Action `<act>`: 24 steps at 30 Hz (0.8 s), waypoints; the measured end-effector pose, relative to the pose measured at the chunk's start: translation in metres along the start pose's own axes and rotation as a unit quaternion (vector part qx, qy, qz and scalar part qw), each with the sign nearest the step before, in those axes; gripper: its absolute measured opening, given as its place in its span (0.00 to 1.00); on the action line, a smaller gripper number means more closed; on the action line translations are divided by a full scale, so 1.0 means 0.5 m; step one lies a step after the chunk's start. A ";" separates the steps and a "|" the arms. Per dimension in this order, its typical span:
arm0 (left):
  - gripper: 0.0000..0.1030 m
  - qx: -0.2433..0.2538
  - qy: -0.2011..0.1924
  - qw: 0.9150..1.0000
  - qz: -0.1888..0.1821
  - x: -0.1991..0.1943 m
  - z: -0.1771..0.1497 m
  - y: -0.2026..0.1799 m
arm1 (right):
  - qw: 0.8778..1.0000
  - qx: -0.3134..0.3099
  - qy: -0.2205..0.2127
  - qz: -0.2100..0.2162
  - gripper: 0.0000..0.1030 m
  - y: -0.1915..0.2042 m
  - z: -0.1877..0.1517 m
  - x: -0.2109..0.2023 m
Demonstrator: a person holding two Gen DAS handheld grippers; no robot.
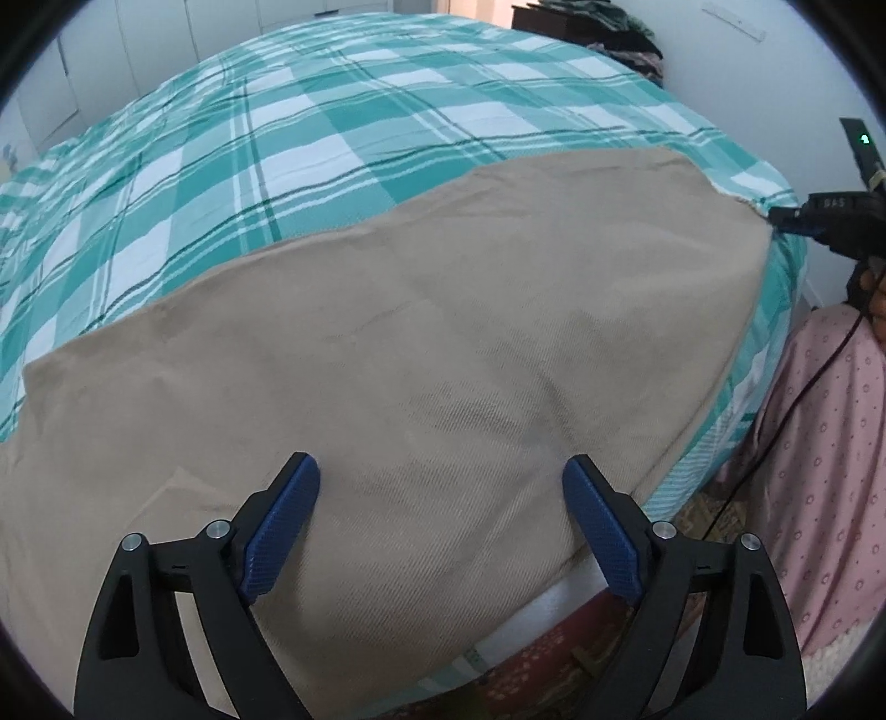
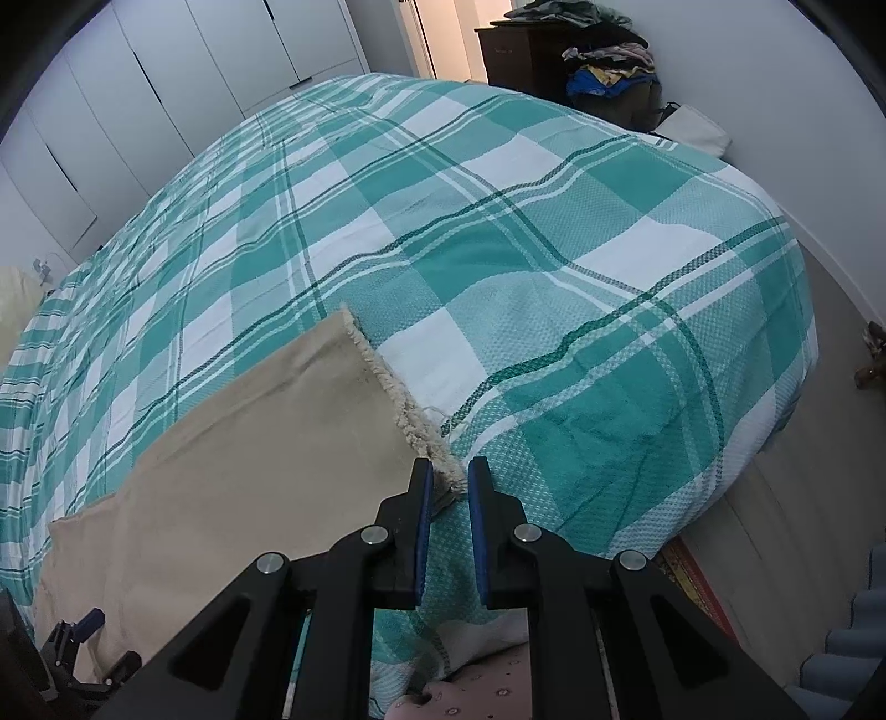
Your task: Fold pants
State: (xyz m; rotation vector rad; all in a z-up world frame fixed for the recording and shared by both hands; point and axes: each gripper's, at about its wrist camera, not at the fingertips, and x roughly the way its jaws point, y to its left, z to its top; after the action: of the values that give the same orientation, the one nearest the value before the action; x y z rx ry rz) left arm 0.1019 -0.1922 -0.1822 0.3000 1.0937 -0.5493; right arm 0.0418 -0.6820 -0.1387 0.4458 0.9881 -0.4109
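Tan pants (image 1: 387, 343) lie flat along the near edge of a bed with a green and white plaid cover (image 1: 310, 127). My left gripper (image 1: 440, 482) is open wide, its blue pads over the pants near the bed's edge, holding nothing. In the right wrist view the pants (image 2: 238, 443) end in a frayed hem (image 2: 398, 393). My right gripper (image 2: 448, 487) is narrowly open, with the corner of the frayed hem lying between its fingertips. The right gripper also shows in the left wrist view (image 1: 830, 221) at the hem corner. The left gripper shows at the lower left of the right wrist view (image 2: 77, 648).
The plaid cover (image 2: 554, 277) spreads wide beyond the pants. White wardrobe doors (image 2: 166, 99) stand behind the bed. A dark dresser with piled clothes (image 2: 598, 50) stands at the far right. A person in pink dotted clothing (image 1: 819, 471) stands at the bed's edge.
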 end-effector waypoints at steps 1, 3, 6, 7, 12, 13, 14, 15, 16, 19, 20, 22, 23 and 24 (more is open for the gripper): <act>0.90 -0.004 0.001 1.000 0.000 0.002 -0.001 0.002 | 1.000 0.002 -0.003 0.000 0.13 -0.002 0.000 -0.003; 0.91 -0.011 -0.001 1.000 -0.002 0.004 -0.003 0.004 | 1.000 0.011 -0.004 0.001 0.19 -0.009 0.001 -0.003; 0.92 -0.014 -0.006 1.000 -0.002 0.006 -0.006 0.005 | 1.000 0.025 -0.004 0.003 0.21 -0.017 0.003 -0.002; 0.91 -0.014 -0.007 1.000 -0.002 0.006 -0.007 0.004 | 1.000 0.027 -0.004 0.004 0.21 -0.018 0.002 -0.002; 0.92 -0.019 -0.004 1.000 -0.009 0.011 -0.006 0.009 | 1.000 0.020 -0.012 -0.003 0.21 -0.006 -0.002 -0.009; 0.93 -0.020 -0.003 1.000 -0.010 0.012 -0.006 0.010 | 1.000 0.019 -0.013 -0.004 0.21 -0.005 -0.002 -0.009; 0.93 -0.021 -0.003 1.000 -0.010 0.013 -0.006 0.010 | 1.000 0.019 -0.013 -0.004 0.21 -0.005 -0.001 -0.009; 0.93 -0.020 -0.003 1.000 -0.010 0.014 -0.006 0.010 | 1.000 0.020 -0.012 -0.003 0.21 -0.006 -0.001 -0.008; 0.93 -0.020 -0.004 1.000 -0.010 0.014 -0.007 0.010 | 1.000 0.022 -0.011 -0.001 0.21 -0.006 -0.001 -0.008; 0.93 -0.020 -0.007 1.000 -0.011 0.014 -0.009 0.010 | 0.999 0.032 -0.012 0.012 0.21 -0.014 0.000 -0.009; 0.93 -0.020 -0.007 1.000 -0.013 0.015 -0.009 0.011 | 0.999 0.040 -0.016 0.027 0.21 -0.019 0.000 -0.012; 0.93 -0.021 -0.006 1.000 -0.016 0.015 -0.008 0.013 | 0.995 0.065 -0.018 0.074 0.22 -0.037 0.002 -0.017; 0.93 -0.021 -0.005 1.000 -0.017 0.014 -0.009 0.013 | 0.991 0.088 -0.013 0.104 0.23 -0.052 0.002 -0.020; 0.93 -0.021 -0.005 1.000 -0.017 0.014 -0.008 0.013 | 0.986 0.108 -0.006 0.127 0.26 -0.064 0.000 -0.024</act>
State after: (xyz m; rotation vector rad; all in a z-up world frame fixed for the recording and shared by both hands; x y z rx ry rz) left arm 0.1051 -0.1867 -0.1906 0.2423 1.1010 -0.5574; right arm 0.0192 -0.7072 -0.1337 0.7570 0.8643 -0.2902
